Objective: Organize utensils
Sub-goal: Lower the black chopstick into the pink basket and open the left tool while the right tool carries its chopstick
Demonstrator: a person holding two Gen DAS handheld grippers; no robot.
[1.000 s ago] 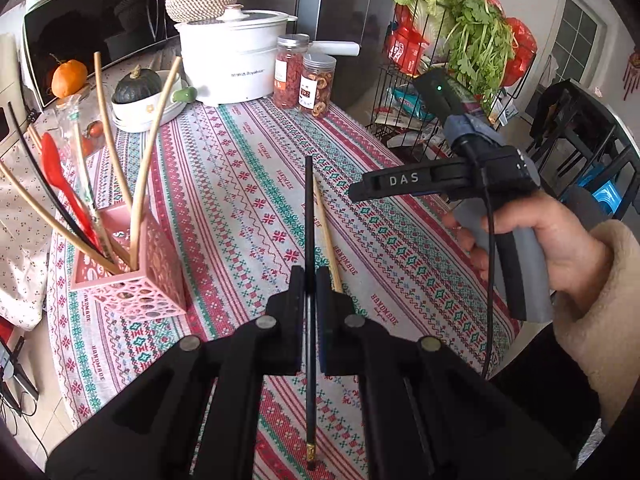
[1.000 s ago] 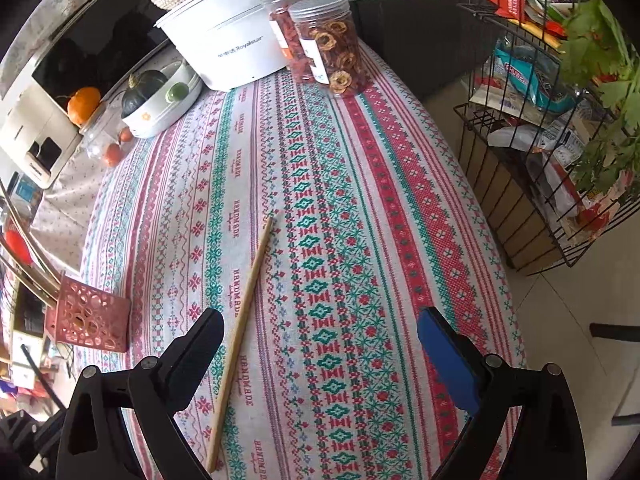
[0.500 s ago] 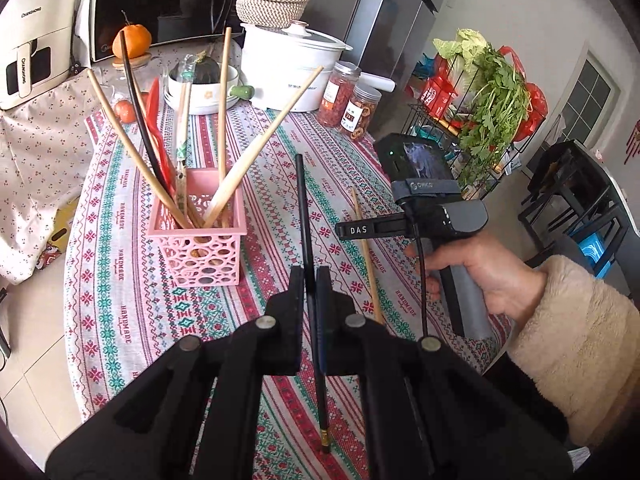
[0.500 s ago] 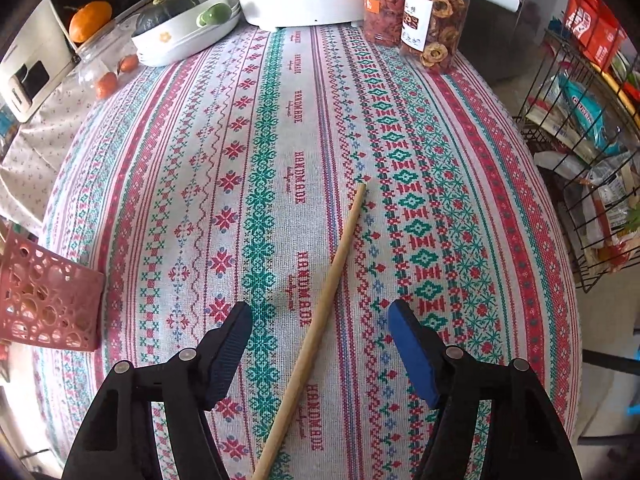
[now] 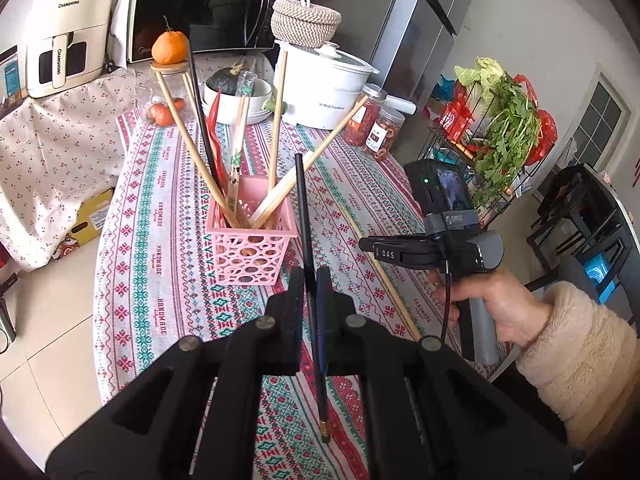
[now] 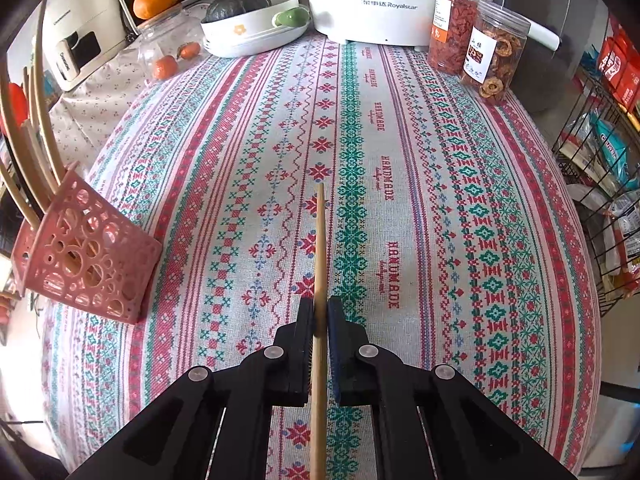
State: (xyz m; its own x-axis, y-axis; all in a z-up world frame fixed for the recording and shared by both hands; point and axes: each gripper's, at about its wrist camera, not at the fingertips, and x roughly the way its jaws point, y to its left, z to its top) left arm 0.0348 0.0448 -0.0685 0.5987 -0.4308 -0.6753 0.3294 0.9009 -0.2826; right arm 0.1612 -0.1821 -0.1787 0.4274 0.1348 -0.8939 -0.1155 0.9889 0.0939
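Pickup is the step in hand: the right gripper (image 6: 319, 324), open half a second ago, now pinches the wooden chopstick (image 6: 319, 248) lying on the tablecloth (image 6: 400, 184). The left gripper (image 5: 310, 280) clamps a black chopstick (image 5: 301, 200) tilted near the pink basket (image 5: 250, 248), closer than before. Next, I judge: lift, then drop both in.
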